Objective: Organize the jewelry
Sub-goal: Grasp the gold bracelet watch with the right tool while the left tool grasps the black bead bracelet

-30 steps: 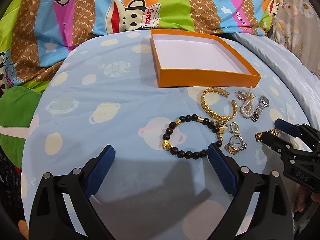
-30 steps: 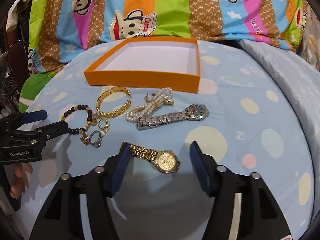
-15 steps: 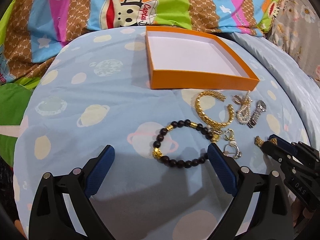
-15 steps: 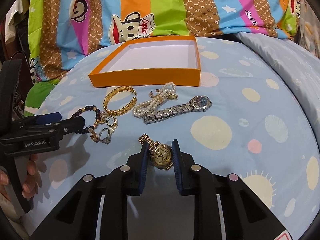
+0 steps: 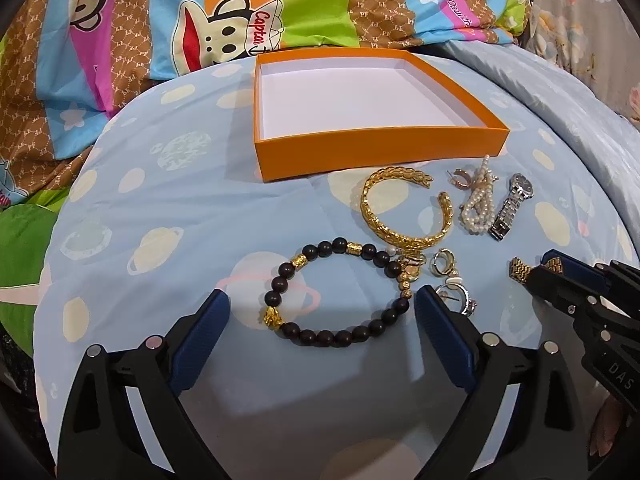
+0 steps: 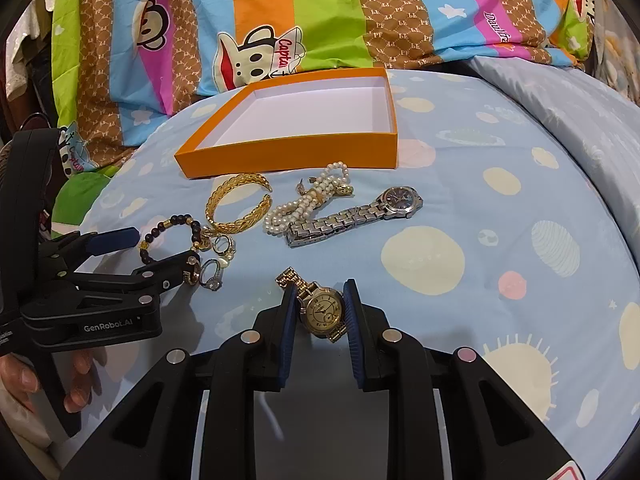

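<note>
A gold watch (image 6: 322,309) lies on the blue sheet with my right gripper (image 6: 320,292) shut on its case; its band end (image 5: 518,270) pokes out past that gripper (image 5: 548,268) in the left wrist view. My left gripper (image 5: 320,300) stands open, its fingers on either side of a black bead bracelet (image 5: 324,336) without touching it. In the right wrist view the left gripper (image 6: 160,248) sits over the same bracelet (image 6: 176,220). An empty orange box (image 5: 380,148) (image 6: 288,156) stands behind the jewelry.
A gold bangle (image 5: 400,232), a pearl bracelet (image 5: 476,208), a silver watch (image 5: 516,196) and small rings (image 5: 442,264) lie between box and grippers. A monkey-print quilt (image 5: 200,20) rises behind. A hand (image 6: 24,380) holds the left gripper.
My right gripper has shut on the gold watch. My left gripper has moved in over the black bead bracelet, which now lies between its open fingers.
</note>
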Tool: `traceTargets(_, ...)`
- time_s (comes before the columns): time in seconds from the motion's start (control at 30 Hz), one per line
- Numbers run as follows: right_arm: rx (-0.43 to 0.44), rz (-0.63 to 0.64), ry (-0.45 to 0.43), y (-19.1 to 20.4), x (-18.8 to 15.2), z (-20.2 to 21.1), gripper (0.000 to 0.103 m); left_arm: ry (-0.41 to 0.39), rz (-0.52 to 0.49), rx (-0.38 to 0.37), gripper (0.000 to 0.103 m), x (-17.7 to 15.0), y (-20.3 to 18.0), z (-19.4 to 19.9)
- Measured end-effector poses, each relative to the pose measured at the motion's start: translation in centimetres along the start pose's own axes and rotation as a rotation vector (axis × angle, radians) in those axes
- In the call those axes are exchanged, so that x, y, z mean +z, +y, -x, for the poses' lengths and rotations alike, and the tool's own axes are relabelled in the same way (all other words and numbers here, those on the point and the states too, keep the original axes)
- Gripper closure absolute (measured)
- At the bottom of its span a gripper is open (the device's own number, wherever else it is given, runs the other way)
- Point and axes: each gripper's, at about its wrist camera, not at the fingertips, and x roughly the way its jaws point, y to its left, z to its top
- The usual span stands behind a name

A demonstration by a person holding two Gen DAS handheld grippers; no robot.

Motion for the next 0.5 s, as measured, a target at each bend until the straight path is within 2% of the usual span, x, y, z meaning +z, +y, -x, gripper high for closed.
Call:
traceTargets(0.23, -0.001, 0.002, 0.0, 0.0, 0.0, 0.0, 0.081, -0.033, -0.017, -0.012, 0.037, -0.3, -0.2, 0.5)
traceTargets(0.33, 0.0, 0.001, 0.001, 0.1, 0.0, -0.1, 0.081, -0.045, -0.008, -0.02, 0.055, -0.3, 0.0, 0.8)
traceTargets(0.4, -0.003, 0.002, 0.001, 0.1, 0.0, -0.1, 0.081, -0.05, 0.001, -0.025, 0.073, -0.3, 0.2, 0.9)
traceTargets(0.43, -0.003, 0.001, 0.001, 0.0, 0.1, -0.1, 0.081, -0.051, 0.005, -0.037, 0.076, -0.3, 0.3, 1.0)
traceTargets(0.5, -0.006, -0.001, 0.001, 0.1, 0.2, -0.1, 0.082, -0.05, 0.011, -0.052, 0.088, -0.3, 0.4, 1.1)
